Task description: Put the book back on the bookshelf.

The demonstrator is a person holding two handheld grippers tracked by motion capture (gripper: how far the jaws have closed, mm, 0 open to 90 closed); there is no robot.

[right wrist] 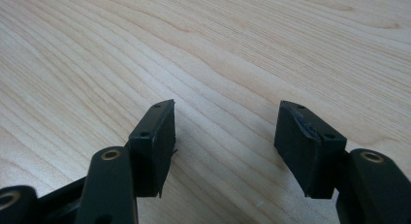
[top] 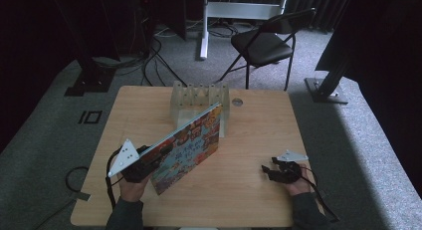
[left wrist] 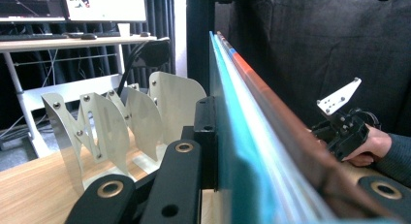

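A thin picture book [top: 189,145] with a colourful cover is held on edge and tilted above the wooden table [top: 254,135]. My left gripper [top: 149,158] is shut on its near lower edge. The book's far upper corner reaches the white slotted rack [top: 199,98] at the back middle of the table. In the left gripper view the book's edge [left wrist: 252,136] runs away from me, with the rack's dividers [left wrist: 121,122] to its left. My right gripper [top: 268,171] rests low at the table's right side. Its jaws [right wrist: 225,141] stand open over bare wood with nothing between them.
A small round disc [top: 237,102] lies just right of the rack. Beyond the table stand a black folding chair [top: 263,41] and black stand feet [top: 326,88] on the grey carpet. A loose cable [top: 74,177] lies left of the table.
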